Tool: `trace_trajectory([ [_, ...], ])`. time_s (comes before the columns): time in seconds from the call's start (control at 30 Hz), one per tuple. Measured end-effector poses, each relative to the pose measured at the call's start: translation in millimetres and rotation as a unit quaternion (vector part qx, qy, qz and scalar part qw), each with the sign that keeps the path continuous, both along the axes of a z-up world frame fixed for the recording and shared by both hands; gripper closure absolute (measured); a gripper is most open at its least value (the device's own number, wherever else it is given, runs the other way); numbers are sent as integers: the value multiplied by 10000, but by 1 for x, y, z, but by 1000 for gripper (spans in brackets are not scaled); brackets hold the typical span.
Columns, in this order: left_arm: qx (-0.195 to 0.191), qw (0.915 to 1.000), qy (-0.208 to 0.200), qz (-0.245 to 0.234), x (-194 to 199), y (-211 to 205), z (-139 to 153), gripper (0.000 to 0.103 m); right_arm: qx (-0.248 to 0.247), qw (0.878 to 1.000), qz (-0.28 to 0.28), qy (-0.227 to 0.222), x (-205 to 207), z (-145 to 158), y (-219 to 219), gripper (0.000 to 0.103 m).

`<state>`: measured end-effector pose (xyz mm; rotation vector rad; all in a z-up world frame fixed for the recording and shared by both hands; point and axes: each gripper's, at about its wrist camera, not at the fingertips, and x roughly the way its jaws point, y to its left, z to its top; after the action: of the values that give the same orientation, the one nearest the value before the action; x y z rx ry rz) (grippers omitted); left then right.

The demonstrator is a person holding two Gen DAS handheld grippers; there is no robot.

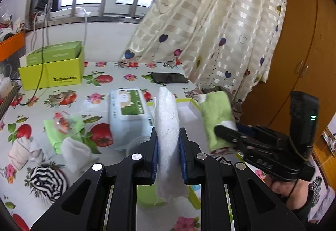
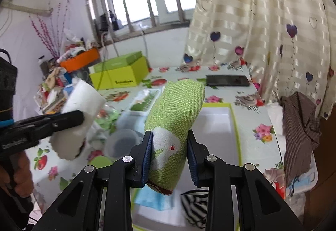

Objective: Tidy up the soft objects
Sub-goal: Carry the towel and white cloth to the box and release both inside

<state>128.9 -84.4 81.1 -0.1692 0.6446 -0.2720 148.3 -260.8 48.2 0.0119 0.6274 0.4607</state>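
My left claw (image 1: 168, 142) pinches a limp white fleece cloth (image 1: 168, 117) mid-length; my right claw (image 2: 169, 151) seemingly pinches the light green woven sock (image 2: 176, 113) above the white tray (image 2: 218, 126).

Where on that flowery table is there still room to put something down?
Bare tablecloth lies between the yellow-green box, the black phone and the wipes pack. The near left is crowded with rolled socks and cloths.

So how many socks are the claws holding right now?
2: a white sock in the left claw and a green sock in the right claw. More soft items lie on the table, some possibly hidden.
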Motion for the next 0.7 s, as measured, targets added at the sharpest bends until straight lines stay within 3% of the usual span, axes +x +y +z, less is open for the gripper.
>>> trace_trajectory([
  [0.33, 64, 9997, 207, -140, 15, -23, -10, 85, -495, 9956, -300, 735, 38, -51, -17, 66],
  [0.43, 85, 9994, 294, -184, 20, -33, -15, 85, -364, 9965, -420, 618, 37, -49, -24, 54],
  [0.7, 88, 9982, 526, -257, 36, -59, -25, 85, 392, 9970, -666, 109, 28, -33, -56, 54],
])
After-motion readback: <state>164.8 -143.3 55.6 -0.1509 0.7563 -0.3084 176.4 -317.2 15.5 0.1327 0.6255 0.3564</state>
